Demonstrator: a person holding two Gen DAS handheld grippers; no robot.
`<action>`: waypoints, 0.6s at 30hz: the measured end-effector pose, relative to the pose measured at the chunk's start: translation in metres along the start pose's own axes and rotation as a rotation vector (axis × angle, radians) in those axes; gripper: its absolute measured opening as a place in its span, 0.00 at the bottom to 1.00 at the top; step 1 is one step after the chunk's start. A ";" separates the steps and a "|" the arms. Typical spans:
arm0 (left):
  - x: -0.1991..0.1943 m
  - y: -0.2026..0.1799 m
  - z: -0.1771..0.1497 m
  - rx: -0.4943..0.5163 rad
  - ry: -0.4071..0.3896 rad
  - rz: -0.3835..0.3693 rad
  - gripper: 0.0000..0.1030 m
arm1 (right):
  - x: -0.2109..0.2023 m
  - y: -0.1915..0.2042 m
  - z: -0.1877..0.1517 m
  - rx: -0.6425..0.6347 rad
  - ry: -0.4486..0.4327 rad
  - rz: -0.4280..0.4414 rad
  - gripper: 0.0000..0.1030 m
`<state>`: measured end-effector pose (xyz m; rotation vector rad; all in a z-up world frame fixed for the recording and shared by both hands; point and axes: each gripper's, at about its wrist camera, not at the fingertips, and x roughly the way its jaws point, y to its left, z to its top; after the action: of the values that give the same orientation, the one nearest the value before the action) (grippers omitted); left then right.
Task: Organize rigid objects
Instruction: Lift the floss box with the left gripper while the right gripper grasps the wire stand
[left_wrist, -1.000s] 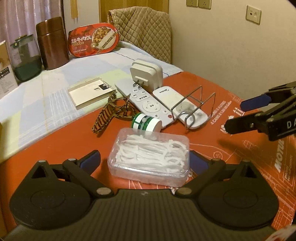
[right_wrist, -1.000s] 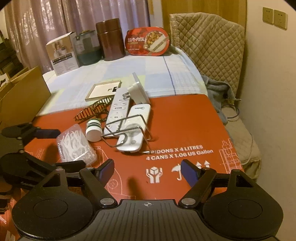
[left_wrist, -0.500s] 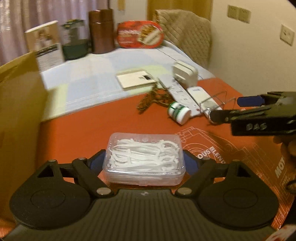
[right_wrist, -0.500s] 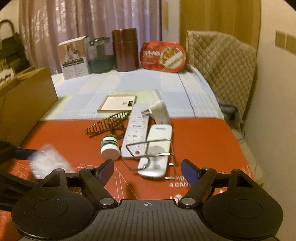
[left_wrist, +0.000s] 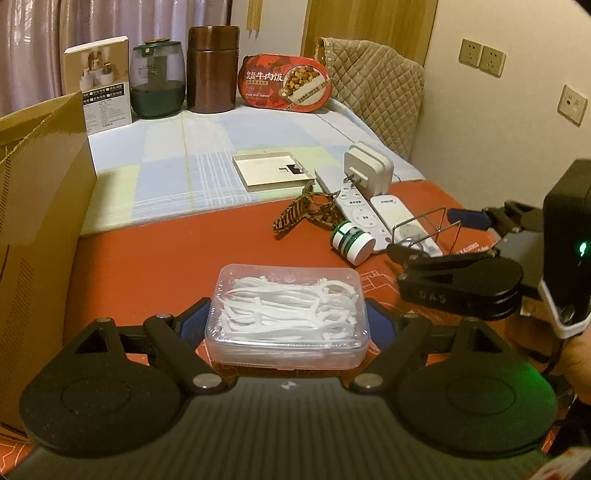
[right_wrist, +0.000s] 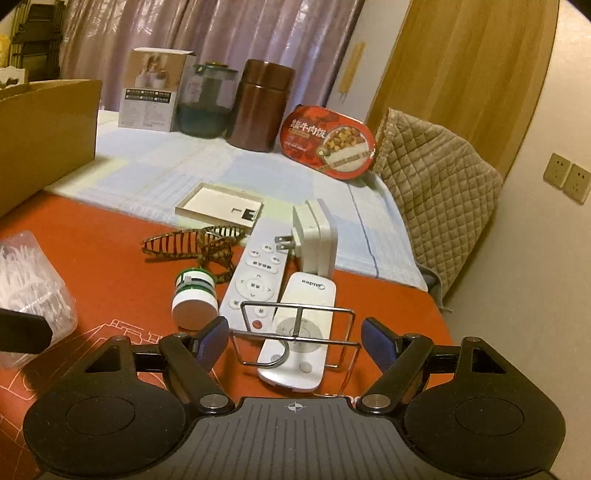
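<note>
Orange matting (left_wrist: 155, 254) covers my table's near end. My left gripper (left_wrist: 286, 325) has clamped and lifted the floss-pick box (left_wrist: 286, 317), now carried near the cardboard box (left_wrist: 40, 206). My right gripper (right_wrist: 293, 341), jaws apart, has closed in on the wire rack (right_wrist: 295, 332) straddling the white remote (right_wrist: 301, 328).

Dim warm indoor light, yellow-orange cast in both views. Fisheye bends edges, corners vignetted black. Green LED glow on black right gripper body (left_wrist: 565, 254), which is motion-blurred. Soft shadows on red-orange printed mat (right_wrist: 110, 266); no harsh glare.
</note>
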<state>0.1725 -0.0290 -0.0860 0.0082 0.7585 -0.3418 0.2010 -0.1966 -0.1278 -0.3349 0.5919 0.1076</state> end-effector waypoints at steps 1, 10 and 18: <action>0.000 0.000 0.000 -0.004 -0.002 -0.003 0.80 | 0.001 0.000 -0.001 -0.001 0.000 -0.002 0.74; -0.001 -0.001 0.001 -0.006 -0.006 -0.014 0.80 | 0.004 0.003 -0.001 -0.015 -0.005 -0.005 0.65; -0.004 -0.003 0.002 -0.004 -0.015 -0.024 0.80 | -0.006 -0.007 0.002 0.054 -0.013 -0.016 0.64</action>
<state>0.1701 -0.0314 -0.0820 -0.0074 0.7448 -0.3631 0.1983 -0.2021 -0.1207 -0.2864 0.5784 0.0783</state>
